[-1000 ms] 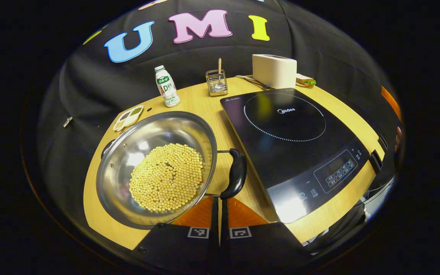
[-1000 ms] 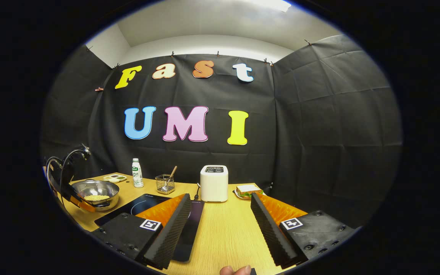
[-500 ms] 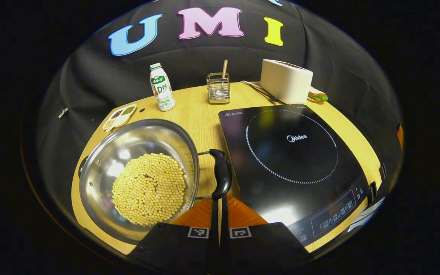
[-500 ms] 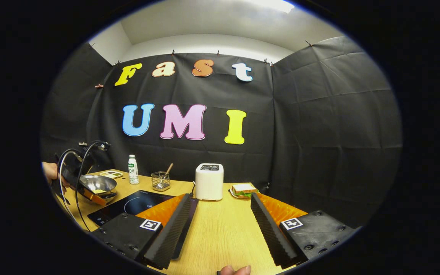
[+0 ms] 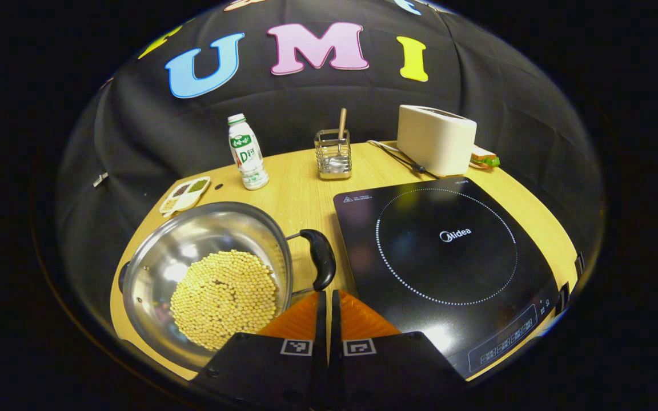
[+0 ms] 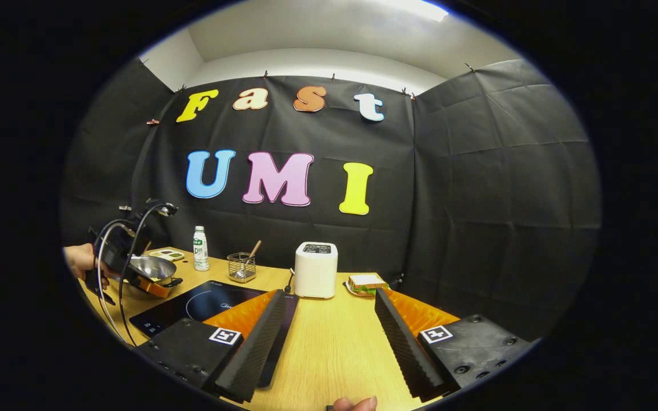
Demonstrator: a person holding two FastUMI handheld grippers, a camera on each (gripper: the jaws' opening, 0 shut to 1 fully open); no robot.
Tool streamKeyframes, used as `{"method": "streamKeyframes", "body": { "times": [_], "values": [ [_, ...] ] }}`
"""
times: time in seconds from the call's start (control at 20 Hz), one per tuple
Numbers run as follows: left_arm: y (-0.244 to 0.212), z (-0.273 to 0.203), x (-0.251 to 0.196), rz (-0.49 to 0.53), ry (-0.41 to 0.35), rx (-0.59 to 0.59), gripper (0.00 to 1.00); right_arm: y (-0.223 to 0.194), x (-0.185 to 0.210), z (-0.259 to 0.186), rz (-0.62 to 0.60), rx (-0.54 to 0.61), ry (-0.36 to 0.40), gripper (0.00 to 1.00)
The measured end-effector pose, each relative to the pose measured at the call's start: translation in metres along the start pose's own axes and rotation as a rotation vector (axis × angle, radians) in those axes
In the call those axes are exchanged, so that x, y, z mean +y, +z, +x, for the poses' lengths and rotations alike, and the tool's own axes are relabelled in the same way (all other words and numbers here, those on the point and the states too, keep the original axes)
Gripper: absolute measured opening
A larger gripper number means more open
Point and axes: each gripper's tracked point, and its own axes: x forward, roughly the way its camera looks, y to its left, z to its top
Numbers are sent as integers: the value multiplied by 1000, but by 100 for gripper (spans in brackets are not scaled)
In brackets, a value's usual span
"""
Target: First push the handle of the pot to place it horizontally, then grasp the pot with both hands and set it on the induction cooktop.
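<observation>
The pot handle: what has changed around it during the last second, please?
The shut left gripper has drawn back from the pot handle, now at its near end, and the pot has turned slightly. The right gripper stayed open above the table. The pot remains beside the induction cooktop.

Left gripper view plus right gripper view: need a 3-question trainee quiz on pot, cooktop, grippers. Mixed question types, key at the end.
1. True or false: the steel pot already sits on the induction cooktop.
2. Multiple choice: what fills the pot? A) water B) soybeans C) rice D) nothing
3. Short answer: how do the left gripper and the right gripper differ in finger spread?

Key
1. False: it stands on the wooden table, left of the cooktop in the left gripper view.
2. B
3. The left one's fingers are together, tips just short of the pot's black handle; the right one's are wide apart over the table, holding nothing.
</observation>
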Motion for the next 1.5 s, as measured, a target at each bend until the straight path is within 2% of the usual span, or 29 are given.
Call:
{"method": "streamKeyframes", "body": {
  "times": [0.1,0.2,0.35,0.4,0.6,0.8,1.0,1.3,1.5],
  "values": [
    [11,-25,7,-30,-9,-88,5,-1,12,1,0,17,10,98],
    [22,-54,19,-72,-20,-163,14,3,34,4,15,25,56,98],
    [38,-96,54,-111,-5,-268,79,10,71,9,73,46,147,98],
    [42,-106,71,-134,9,-292,85,13,85,12,98,59,177,98],
    [31,-128,154,-218,96,-296,95,28,142,29,154,122,279,98],
    [9,-130,222,-283,142,-246,95,29,201,54,127,181,362,99],
    [-1,-109,272,-312,151,-148,96,10,258,78,150,308,430,99],
    [-23,-47,315,-289,160,66,95,-40,329,116,235,573,486,98],
    [-42,-14,317,-326,106,162,95,-76,367,133,277,739,517,99]
  ]
}}
